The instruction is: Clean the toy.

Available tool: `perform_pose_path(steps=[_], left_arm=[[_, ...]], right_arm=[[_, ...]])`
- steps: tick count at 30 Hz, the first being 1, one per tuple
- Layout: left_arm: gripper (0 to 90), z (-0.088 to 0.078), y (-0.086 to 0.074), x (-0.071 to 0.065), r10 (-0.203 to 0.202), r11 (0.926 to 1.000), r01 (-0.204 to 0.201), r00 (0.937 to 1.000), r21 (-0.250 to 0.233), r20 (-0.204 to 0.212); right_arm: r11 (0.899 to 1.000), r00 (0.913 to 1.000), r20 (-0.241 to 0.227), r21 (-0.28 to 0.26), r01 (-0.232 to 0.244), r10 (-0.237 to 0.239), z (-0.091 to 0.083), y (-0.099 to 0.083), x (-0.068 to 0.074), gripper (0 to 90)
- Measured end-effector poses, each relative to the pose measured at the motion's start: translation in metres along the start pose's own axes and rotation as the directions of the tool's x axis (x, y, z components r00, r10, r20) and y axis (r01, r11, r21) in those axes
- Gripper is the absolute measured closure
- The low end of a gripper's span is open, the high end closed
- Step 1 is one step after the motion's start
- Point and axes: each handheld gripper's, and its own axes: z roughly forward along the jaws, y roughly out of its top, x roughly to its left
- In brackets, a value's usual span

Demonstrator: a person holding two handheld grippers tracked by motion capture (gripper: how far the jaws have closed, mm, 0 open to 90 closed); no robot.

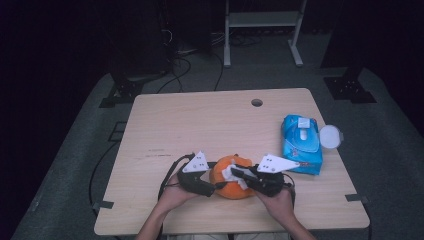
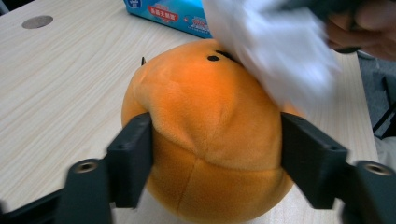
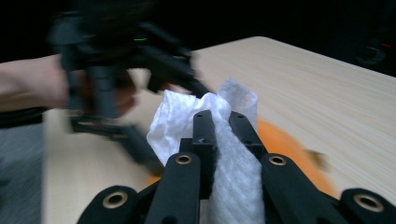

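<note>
- Left gripper (image 2: 215,158) is clamping orange plush ball (image 2: 205,135), jaws pressing both sides, near table (image 1: 200,120) front edge.
- Right gripper (image 3: 224,126) is pinching white wipe (image 3: 187,121) tight, w/ wipe lying on ball's top.

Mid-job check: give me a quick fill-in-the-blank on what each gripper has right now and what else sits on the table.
1. The left gripper has its jaws on either side of the ____ plush toy.
2. The right gripper is shut on a white ____.
3. In the high view, the wipe lies on ____ of the toy.
4. The wipes pack near the table's right edge is ____ in colour.

Missing words: orange; wipe; top; blue
</note>
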Motion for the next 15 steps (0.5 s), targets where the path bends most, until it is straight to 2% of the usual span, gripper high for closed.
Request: perform_pose_path(steps=[1, 2, 3, 4, 7, 9, 11, 12, 13, 15], left_arm=[[24.1, 0.001, 0.0, 0.001, -0.012, 0.9999, 0.012, 0.9999, -0.009, 0.004], [25.4, 0.001, 0.0, 0.0, 0.004, 0.9999, -0.003, 1.0, -0.01, 0.008], [28.6, 0.002, 0.001, -0.003, 0.028, 0.9996, -0.028, 0.9996, -0.007, 0.007], [30.4, 0.002, 0.002, -0.006, 0.057, 0.9984, -0.057, 0.9983, 0.0, 0.01], [34.2, 0.003, 0.004, -0.012, 0.12, 0.9928, -0.12, 0.9926, 0.004, 0.022], [36.1, 0.003, 0.002, -0.014, 0.134, 0.991, -0.134, 0.9908, 0.001, 0.02], [35.2, 0.001, -0.001, -0.012, 0.106, 0.9943, -0.106, 0.9942, 0.003, 0.015], [30.3, 0.001, -0.001, -0.01, 0.082, 0.9965, -0.083, 0.9966, 0.011, 0.003], [23.4, 0.001, -0.001, -0.007, 0.037, 0.9993, -0.037, 0.9992, 0.001, 0.011], [15.9, 0.003, 0.0, -0.001, -0.05, 0.9985, 0.051, 0.998, -0.019, 0.039]], right_arm=[[1.0, 0.9998, 0.013, 0.0, -0.016, 0.016, -0.002, -0.002, -0.005, 81.8], [0.999, 0.9984, 0.015, -0.003, -0.054, 0.054, -0.005, -0.005, -0.01, 81.8], [0.997, 0.9974, 0.005, -0.006, -0.072, 0.072, -0.006, -0.007, -0.011, 81.8], [0.998, 0.9981, 0.003, -0.005, -0.061, 0.061, -0.005, -0.006, -0.008, 81.8], [1.0, 0.999, -0.042, -0.01, -0.011, 0.01, -0.001, 0.001, 0.005, 81.7], [1.0, 0.9986, -0.045, -0.008, 0.027, -0.027, 0.001, 0.007, 0.009, 81.6], [1.0, 0.9993, -0.036, 0.004, 0.002, -0.001, 0.001, 0.006, 0.001, 81.7], [1.0, 0.9997, -0.024, 0.012, -0.005, 0.005, 0.001, 0.004, -0.002, 81.8], [1.0, 0.9997, -0.013, 0.021, -0.019, 0.019, 0.0, 0.0, -0.007, 81.9], [0.998, 0.9979, -0.02, 0.022, -0.062, 0.062, -0.002, -0.007, -0.012, 82.0]])
